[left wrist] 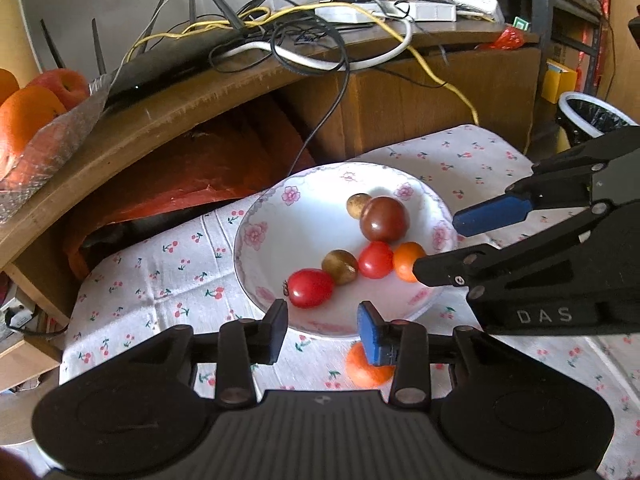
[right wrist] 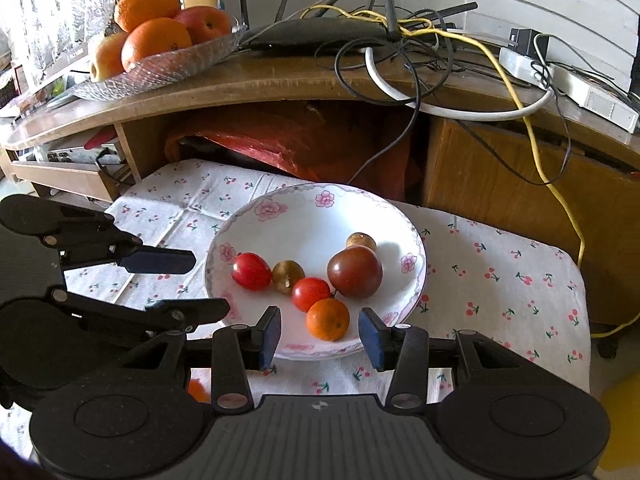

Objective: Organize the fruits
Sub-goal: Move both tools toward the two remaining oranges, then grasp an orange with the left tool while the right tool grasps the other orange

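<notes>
A flowered white plate [left wrist: 256, 216] [right wrist: 280, 208] on a cherry-print cloth holds a dark tomato [left wrist: 384, 220] [right wrist: 355, 272], two red tomatoes [left wrist: 310, 288] [right wrist: 251, 271], two brownish round fruits [left wrist: 340, 267] [right wrist: 287, 276] and a small orange [left wrist: 407, 266] [right wrist: 328, 319]. My right gripper [right wrist: 320, 336] [left wrist: 438, 246] is open at the plate's near rim, with the small orange just ahead, between its fingers. Open and holding nothing, my left gripper [left wrist: 324, 332] [right wrist: 208, 284] hovers at the plate's other side. Another orange fruit [left wrist: 366, 368] [right wrist: 196, 390] lies on the cloth, partly hidden by the left gripper's finger.
Behind the plate a curved wooden desk [right wrist: 280, 80] carries a router, tangled cables and a glass tray of oranges and an apple [right wrist: 152, 40] [left wrist: 28, 120]. A red bag [right wrist: 300, 140] fills the space beneath it. A lined bin [left wrist: 592, 112] stands at the far right.
</notes>
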Action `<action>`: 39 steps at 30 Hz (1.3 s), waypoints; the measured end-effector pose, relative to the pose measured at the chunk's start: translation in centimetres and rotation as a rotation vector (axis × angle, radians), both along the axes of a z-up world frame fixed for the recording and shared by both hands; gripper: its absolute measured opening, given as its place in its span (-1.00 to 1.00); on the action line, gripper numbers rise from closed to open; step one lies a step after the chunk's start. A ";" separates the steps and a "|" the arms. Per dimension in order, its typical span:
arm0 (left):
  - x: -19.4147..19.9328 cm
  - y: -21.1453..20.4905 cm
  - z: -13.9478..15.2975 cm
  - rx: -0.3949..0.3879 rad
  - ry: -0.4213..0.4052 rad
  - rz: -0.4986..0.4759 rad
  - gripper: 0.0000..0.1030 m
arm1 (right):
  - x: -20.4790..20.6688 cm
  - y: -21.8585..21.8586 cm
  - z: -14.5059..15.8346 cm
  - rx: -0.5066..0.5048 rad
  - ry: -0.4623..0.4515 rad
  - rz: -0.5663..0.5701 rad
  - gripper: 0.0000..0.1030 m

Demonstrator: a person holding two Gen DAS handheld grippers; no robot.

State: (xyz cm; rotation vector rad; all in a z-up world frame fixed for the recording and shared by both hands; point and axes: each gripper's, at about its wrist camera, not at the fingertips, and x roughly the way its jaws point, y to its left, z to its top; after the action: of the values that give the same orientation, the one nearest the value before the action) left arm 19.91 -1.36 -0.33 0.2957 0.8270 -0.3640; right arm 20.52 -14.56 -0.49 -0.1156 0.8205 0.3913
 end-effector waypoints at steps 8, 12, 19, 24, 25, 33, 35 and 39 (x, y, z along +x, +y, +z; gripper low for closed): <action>-3.9 0.6 -0.1 -0.030 0.057 -0.030 -0.08 | -2.3 0.3 0.4 0.005 0.010 0.008 -0.24; -5.3 0.7 -0.8 -0.029 0.078 -0.036 -0.08 | -3.1 0.7 0.4 0.006 0.019 0.016 -0.24; -5.4 0.3 -2.3 -0.040 0.115 -0.040 -0.08 | -3.6 1.3 0.3 0.018 0.031 0.023 -0.24; -4.9 -0.2 -3.5 -0.033 0.135 -0.040 -0.09 | -3.2 1.2 -0.3 0.016 0.049 0.018 -0.24; -4.8 -0.1 -3.6 -0.029 0.136 -0.040 -0.10 | -3.1 1.2 -0.5 0.016 0.053 0.019 -0.24; -5.0 1.1 -3.7 -0.056 0.133 -0.025 -0.24 | -2.9 1.7 -1.3 0.023 0.081 0.035 -0.24; -5.2 1.8 -3.4 -0.053 0.125 -0.016 -0.24 | -3.0 2.0 -1.4 0.030 0.084 0.051 -0.24; -5.6 3.2 -3.3 -0.051 0.122 0.005 -0.24 | -3.1 3.3 -2.1 0.030 0.093 0.084 -0.24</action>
State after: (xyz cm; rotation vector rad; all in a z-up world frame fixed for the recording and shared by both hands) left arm 14.34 1.87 -3.64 0.2252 0.9367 -0.4013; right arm 17.47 -11.29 -2.55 -0.1050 0.9031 0.4910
